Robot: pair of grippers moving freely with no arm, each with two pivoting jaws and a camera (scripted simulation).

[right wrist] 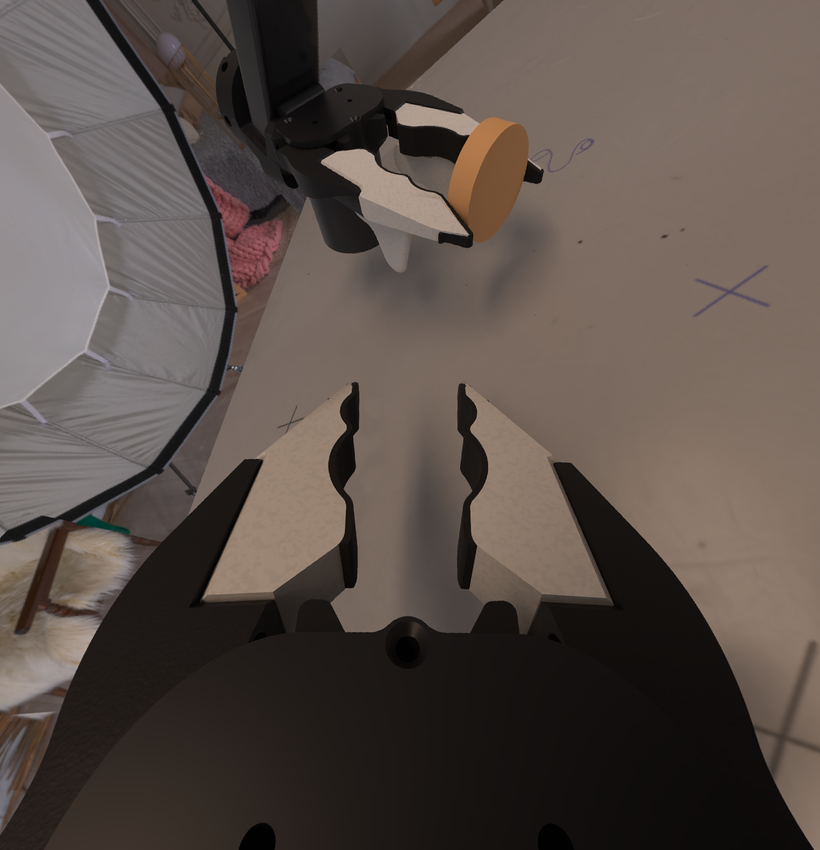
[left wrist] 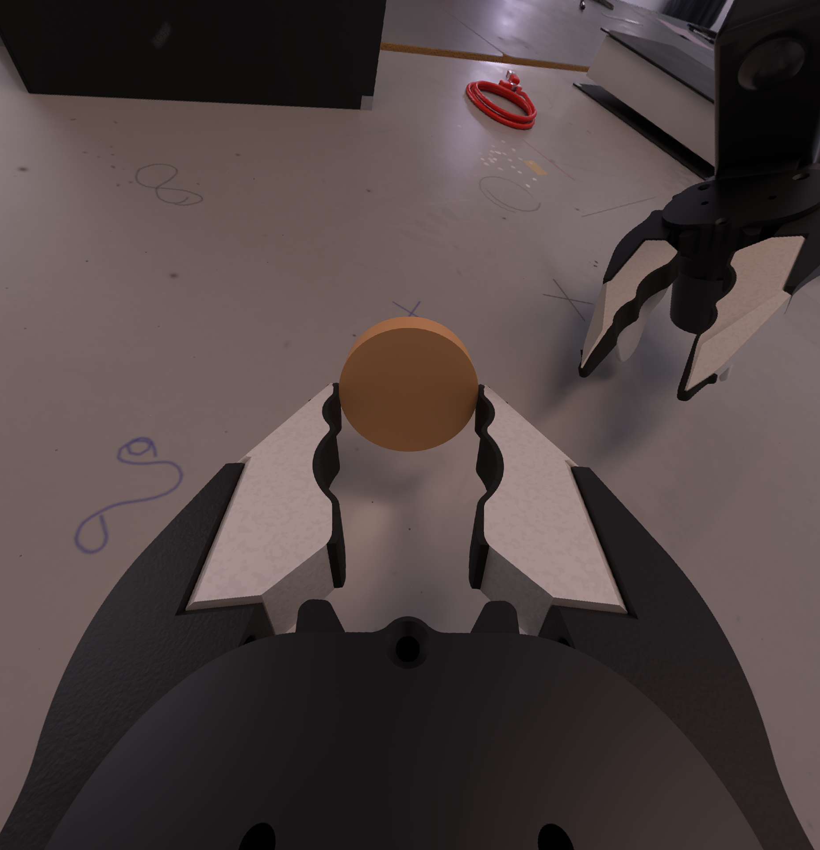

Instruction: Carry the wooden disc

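wooden disc pinched by left gripper, red cable beyond

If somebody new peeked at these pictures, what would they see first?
First, the wooden disc, standing on edge in the air, pinched at its rim by the left gripper above the grey table. Next, the right gripper, open and empty, off to the disc's right. Far back lies a bright red coiled cable.

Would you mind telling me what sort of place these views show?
Probably a photo studio or workshop: a large white softbox beside a pen-marked grey table, with a coiled red cable on it.
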